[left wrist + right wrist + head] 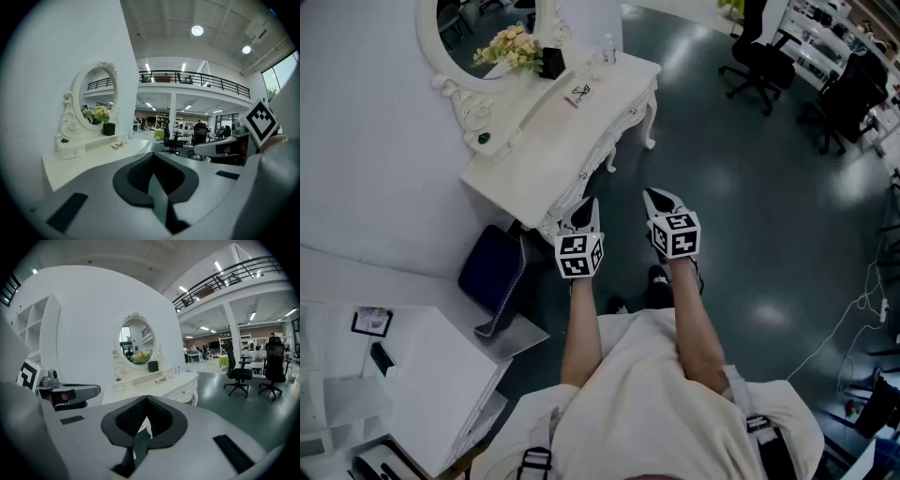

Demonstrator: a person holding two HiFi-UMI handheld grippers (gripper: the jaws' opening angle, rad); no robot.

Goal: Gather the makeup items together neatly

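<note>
I stand short of the white tabletop (534,150), the approach just begun. My left gripper (584,214) and right gripper (661,202) have their fingers together, holding nothing. The makeup items (578,95) lie by the mirror (473,23), well apart from me, so I should next step in and open the fingers.

Cool, even indoor light, fairly bright. In the left gripper view the ceiling lamps (197,31) at 12 to 1 o'clock burn out white. In the head view the dark floor (750,187) shows soft glare patches toward 2 o'clock. Both gripper views bulge strongly, with black corners and a blurred near foreground.
</note>
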